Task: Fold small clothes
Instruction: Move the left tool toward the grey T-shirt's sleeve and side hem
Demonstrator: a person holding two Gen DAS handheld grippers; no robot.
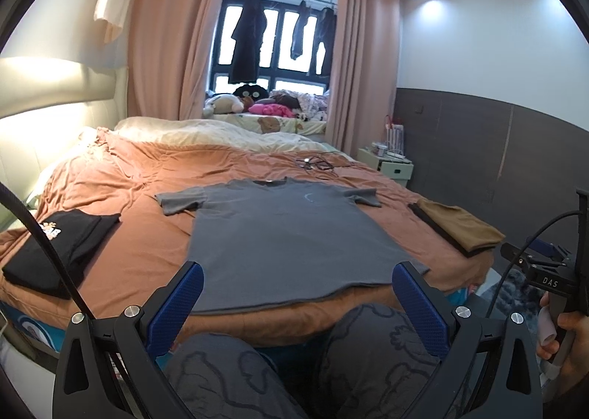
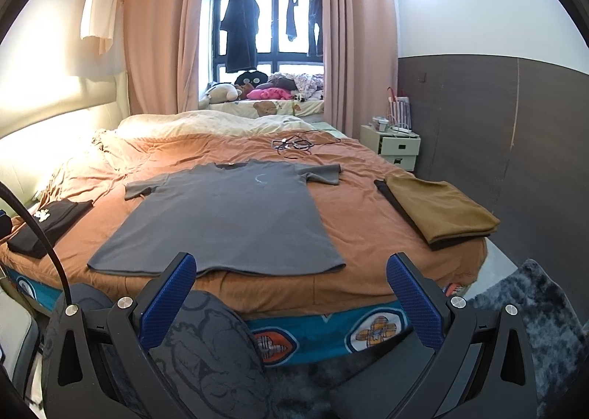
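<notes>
Grey T-shirt [image 1: 291, 231] lies spread flat, front up, on the orange duvet [image 1: 121, 191], its hem at the near edge of the bed just ahead of my knees and its collar pointing toward the window. Going left to right: a folded black garment with a white print [image 1: 62, 246] sits at the left edge of the bed, well apart from the shirt; then the shirt's left sleeve [image 1: 180, 200], a little rumpled; the smooth body; the right sleeve [image 1: 362, 196]; and on the far right a folded tan garment [image 1: 460, 227] stacked on something dark.

My left gripper [image 1: 296, 303] hangs short of the hem, jaws spread wide with nothing between them. My right gripper [image 2: 291, 294] does the same, released and empty, off the shirt's right hem corner.

I judge the shirt to be light, thin knit, limp and easily dragged, likely to wrinkle or slide on the duvet if I pull sideways. I would pinch it at a sleeve seam and the matching hem corner, taking one layer pair only, and lift low.
</notes>
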